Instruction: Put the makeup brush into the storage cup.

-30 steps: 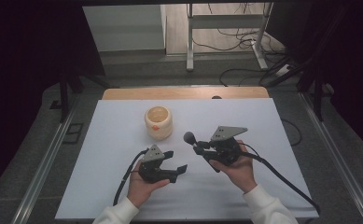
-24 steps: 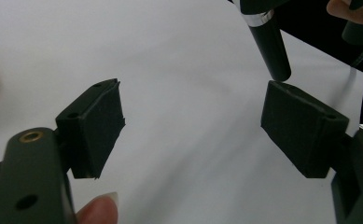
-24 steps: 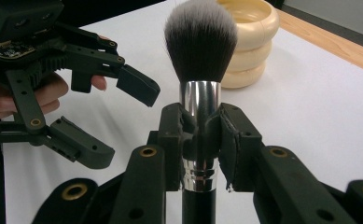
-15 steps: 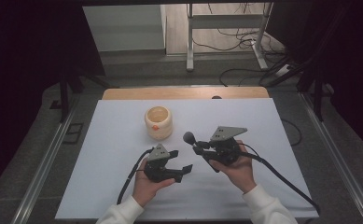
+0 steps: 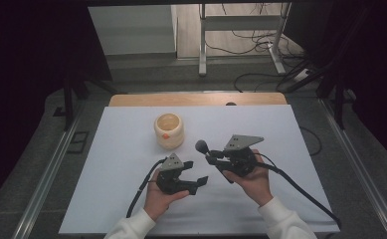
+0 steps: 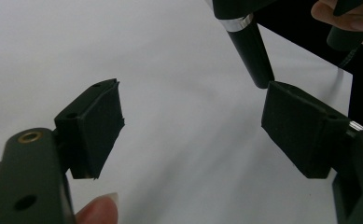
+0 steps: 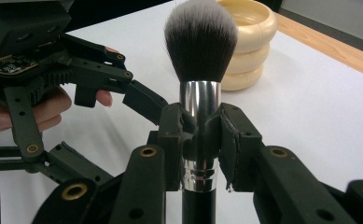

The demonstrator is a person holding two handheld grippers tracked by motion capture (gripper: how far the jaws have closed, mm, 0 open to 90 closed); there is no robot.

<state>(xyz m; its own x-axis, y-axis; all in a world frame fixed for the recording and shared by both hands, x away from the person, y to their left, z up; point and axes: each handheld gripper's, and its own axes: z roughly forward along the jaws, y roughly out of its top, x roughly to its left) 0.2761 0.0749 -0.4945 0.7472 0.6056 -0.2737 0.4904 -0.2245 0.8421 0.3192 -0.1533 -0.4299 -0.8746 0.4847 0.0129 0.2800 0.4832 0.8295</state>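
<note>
A makeup brush [image 7: 199, 51] with a dark bristle head and silver ferrule stands clamped in my right gripper [image 7: 200, 140], which is shut on its ferrule. From above, the brush head [image 5: 201, 146] points left from the right gripper [image 5: 215, 158]. My left gripper [image 5: 199, 182] is open with nothing between its pads [image 6: 97, 126]. The brush's black handle [image 6: 251, 53] hangs just above and beyond the left gripper's far pad. A cream ribbed cup [image 5: 169, 130] stands on the white table behind both grippers, also visible as the cup [image 7: 247, 42] behind the bristles.
The white tabletop [image 5: 121, 164] has a wooden strip [image 5: 196, 99] along its far edge. Cables trail from both grippers toward the near edge. Beyond the table are a grey floor, a metal frame and loose cables.
The left gripper has shifted slightly right, toward the brush handle held by the right gripper. The right gripper and the brush have stayed put.
</note>
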